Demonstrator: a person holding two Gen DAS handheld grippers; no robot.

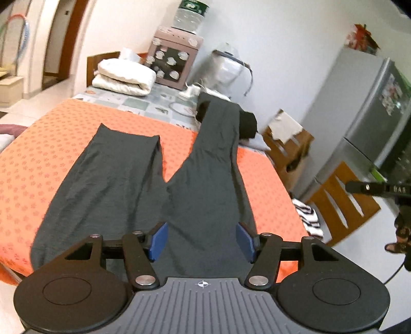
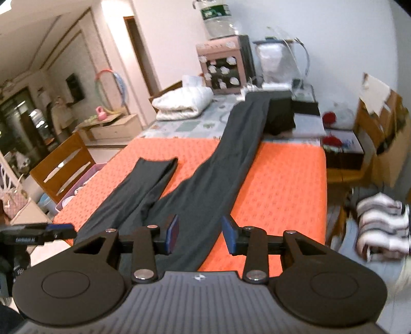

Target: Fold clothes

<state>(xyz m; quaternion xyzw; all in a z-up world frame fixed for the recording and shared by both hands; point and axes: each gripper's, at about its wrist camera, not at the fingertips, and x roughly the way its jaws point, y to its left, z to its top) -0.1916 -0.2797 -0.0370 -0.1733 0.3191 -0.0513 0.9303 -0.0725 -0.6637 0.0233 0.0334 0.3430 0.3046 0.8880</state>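
Note:
Dark grey trousers (image 1: 143, 185) lie spread on an orange cloth-covered table (image 1: 38, 159), legs splayed away from me in a V. The right leg (image 2: 239, 133) reaches far back over a black folded garment (image 2: 281, 113); the left leg (image 2: 151, 174) is shorter, its end folded. My left gripper (image 1: 203, 240) hovers open above the waist area, nothing between its blue pads. My right gripper (image 2: 200, 233) is open too, over the right side of the trousers near the table's front edge. The other gripper shows at the left edge of the right wrist view (image 2: 48, 231).
A folded white quilt (image 1: 123, 77), a pink box (image 1: 174, 61) and a water bottle (image 2: 218, 18) stand at the table's far end. Wooden chairs (image 1: 341, 203) and a striped cloth (image 2: 380, 226) sit to the right, a fridge (image 1: 364, 115) beyond. Another chair (image 2: 61, 167) stands left.

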